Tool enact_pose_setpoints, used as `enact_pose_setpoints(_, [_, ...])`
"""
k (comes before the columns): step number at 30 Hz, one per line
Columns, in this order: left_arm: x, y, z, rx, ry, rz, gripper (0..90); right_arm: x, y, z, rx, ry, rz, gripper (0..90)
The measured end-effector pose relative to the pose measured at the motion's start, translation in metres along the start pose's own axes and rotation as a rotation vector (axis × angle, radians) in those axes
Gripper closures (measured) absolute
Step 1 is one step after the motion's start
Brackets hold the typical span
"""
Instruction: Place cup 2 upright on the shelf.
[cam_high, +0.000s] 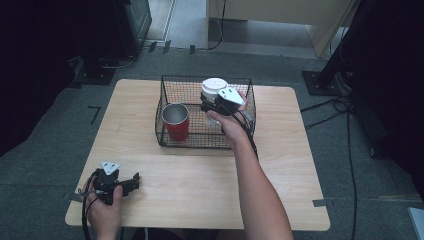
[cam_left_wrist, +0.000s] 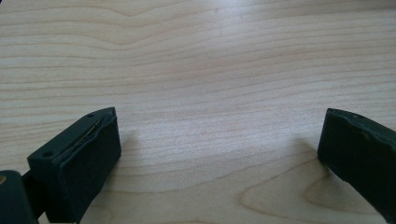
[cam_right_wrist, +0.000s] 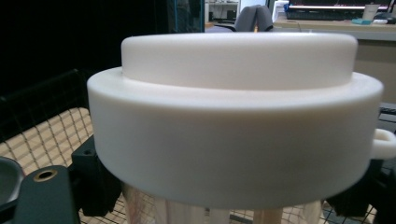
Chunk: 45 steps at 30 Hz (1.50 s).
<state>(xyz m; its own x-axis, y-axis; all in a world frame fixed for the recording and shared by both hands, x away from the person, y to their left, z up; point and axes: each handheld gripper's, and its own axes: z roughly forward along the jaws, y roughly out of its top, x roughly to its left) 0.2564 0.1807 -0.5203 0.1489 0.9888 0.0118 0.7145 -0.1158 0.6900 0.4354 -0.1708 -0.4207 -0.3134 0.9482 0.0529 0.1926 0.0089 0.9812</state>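
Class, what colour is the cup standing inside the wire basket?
Red, with a silvery rim; the cup shows best in the high view.

Bright tabletop, dark blurry surroundings

High view: above the near edge, looking forward and down on the table.
Left gripper view: low, close over tabletop.
Right gripper view: level, close against the lid; basket shared.

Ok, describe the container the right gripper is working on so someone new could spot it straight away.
On the wooden table stands a black wire basket, toward the far edge. Inside it, on the right, is a clear jar with a wide white lid, with the right gripper closed on it just below the lid. Its only neighbour in the basket is a red cup with a metal rim, open-topped and on the left.
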Motion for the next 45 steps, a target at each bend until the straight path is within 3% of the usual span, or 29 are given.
enact_pose_setpoints(2, [0.0,0.0,0.0,0.002,-0.001,0.0,0.1,0.0,-0.002,0.004,0.014,-0.012,-0.028,16.0])
enact_pose_setpoints(7, [0.0,0.0,0.0,0.001,-0.001,0.0,0.0,-0.005,-0.009,0.012,0.042,-0.034,-0.026,16.0])
enact_pose_setpoints(12, [0.0,0.0,0.0,0.001,-0.001,0.0,0.1,-0.006,-0.019,0.016,0.066,-0.027,-0.046,16.0])
enact_pose_setpoints(16, [0.0,0.0,0.0,0.002,-0.001,0.0,0.1,-0.006,-0.019,0.017,0.059,-0.025,-0.028,15.9])
enact_pose_setpoints(21, [0.0,0.0,0.0,0.001,-0.001,0.0,0.1,-0.009,-0.019,0.014,0.067,-0.017,-0.015,15.4])
enact_pose_setpoints(28, [0.0,0.0,0.0,0.001,-0.001,0.0,0.1,-0.014,-0.015,0.01,0.08,0.005,-0.022,0.4])
enact_pose_setpoints(37, [0.0,0.0,0.0,0.001,-0.001,0.0,0.1,-0.019,-0.008,0.001,0.07,0.024,-0.048,0.0])
enact_pose_setpoints(45, [0.0,0.0,0.0,0.002,-0.001,0.0,0.1,-0.024,0.0,-0.007,0.05,0.044,-0.042,0.0])
